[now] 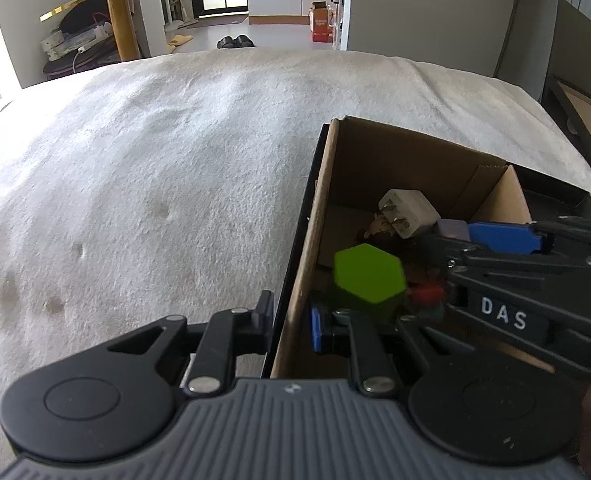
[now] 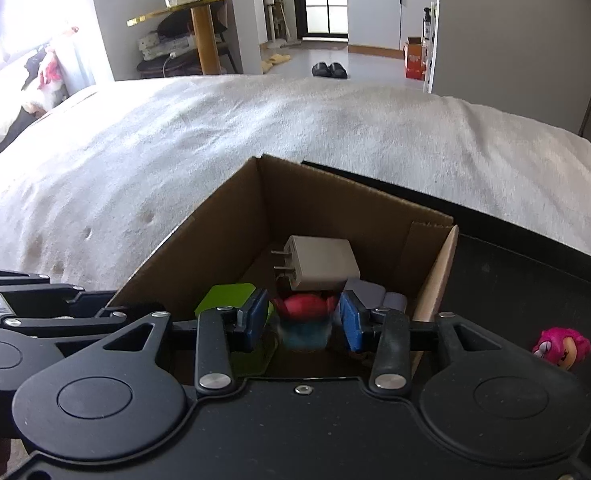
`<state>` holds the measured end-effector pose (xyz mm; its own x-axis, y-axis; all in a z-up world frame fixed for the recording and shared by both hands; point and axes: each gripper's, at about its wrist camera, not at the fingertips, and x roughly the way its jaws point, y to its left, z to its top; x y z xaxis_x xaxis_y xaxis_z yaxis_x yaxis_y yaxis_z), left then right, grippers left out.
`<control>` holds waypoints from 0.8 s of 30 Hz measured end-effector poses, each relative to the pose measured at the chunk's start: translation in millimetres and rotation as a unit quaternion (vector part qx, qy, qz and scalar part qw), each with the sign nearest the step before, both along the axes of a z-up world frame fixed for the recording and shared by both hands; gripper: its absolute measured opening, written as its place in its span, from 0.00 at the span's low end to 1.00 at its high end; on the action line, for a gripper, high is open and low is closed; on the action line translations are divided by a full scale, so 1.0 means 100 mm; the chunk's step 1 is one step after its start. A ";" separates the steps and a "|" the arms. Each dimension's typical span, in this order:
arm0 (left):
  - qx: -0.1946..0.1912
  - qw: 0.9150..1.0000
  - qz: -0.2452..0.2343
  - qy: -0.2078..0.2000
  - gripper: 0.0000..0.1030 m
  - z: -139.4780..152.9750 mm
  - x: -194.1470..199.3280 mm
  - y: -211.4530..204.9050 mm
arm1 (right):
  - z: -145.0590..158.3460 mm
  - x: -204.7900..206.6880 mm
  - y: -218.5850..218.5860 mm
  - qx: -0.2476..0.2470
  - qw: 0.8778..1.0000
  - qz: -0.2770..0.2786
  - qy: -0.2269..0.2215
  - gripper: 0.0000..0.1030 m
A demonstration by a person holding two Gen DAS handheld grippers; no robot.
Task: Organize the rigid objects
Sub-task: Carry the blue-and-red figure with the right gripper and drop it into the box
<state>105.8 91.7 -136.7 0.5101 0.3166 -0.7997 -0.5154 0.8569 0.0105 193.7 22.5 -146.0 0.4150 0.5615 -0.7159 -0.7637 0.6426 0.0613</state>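
Left claw [image 1: 291, 320]: nearly closed, clamped over the left wall of the cardboard box [image 1: 323, 216], one finger outside and one inside, steadying it on the white blanket [image 1: 135, 160].
Green hexagonal block [image 1: 369, 276]: already inside, against that left wall; flat faces, matte, stiff.
Right claw [image 2: 303, 320]: narrow, hanging over the box's near end with blue pads [image 2: 255, 320] either side of a toy and just clear of it; no press visible.
Red-and-blue toy figure [image 2: 305, 320]: between those pads, above the box floor, blurred, so details unclear; red rounded top, blue lower part.
Handling: probably light, hard plastic; rounded head likely slippery, so best taken across the flatter body – low and square to the pads.
White charger plug [image 2: 321, 264]: deeper in the box, prongs pointing left, leaning on a grey block [image 2: 369, 292].
Pink toy figure [image 2: 561, 346]: outside the box, far right, on the black tray [image 2: 515, 280] – seemingly not yet sorted; small, rigid, wide head, probably best pinched at the sides.
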 end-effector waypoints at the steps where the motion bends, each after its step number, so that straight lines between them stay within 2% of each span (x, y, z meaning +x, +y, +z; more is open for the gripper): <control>1: 0.000 1.000 0.000 0.001 0.17 0.00 0.00 0.00 | 0.00 0.00 -0.01 0.000 1.000 -0.002 0.000 0.40; 9: 0.005 1.000 0.002 0.005 0.18 0.03 0.02 -0.01 | 0.07 0.01 -0.15 0.007 1.000 -0.012 0.001 0.40; 14: 0.005 1.000 0.011 0.005 0.23 0.08 0.03 0.00 | 0.16 0.06 -0.32 0.021 0.999 -0.027 0.002 0.42; 16: 0.009 1.000 0.014 0.009 0.29 0.10 0.04 -0.01 | 0.20 0.06 -0.40 0.036 0.999 -0.025 0.008 0.44; 17: 0.012 1.000 0.015 0.009 0.32 0.11 0.05 -0.02 | 0.22 0.06 -0.43 0.040 0.999 -0.029 0.006 0.47; 18: 0.015 1.000 0.015 0.009 0.34 0.13 0.05 -0.04 | 0.24 0.05 -0.45 0.037 0.999 -0.038 -0.001 0.63; 19: 0.018 1.000 0.016 0.007 0.35 0.14 0.05 -0.05 | 0.26 0.04 -0.47 0.038 0.998 -0.046 -0.012 0.73; 21: 0.024 1.000 0.016 0.006 0.36 0.16 0.06 -0.08 | 0.30 0.03 -0.53 0.045 0.998 -0.047 -0.024 0.75; 24: 0.034 0.999 0.015 0.012 0.45 0.19 0.08 -0.12 | 0.29 0.06 -0.61 0.043 0.997 -0.053 -0.024 0.82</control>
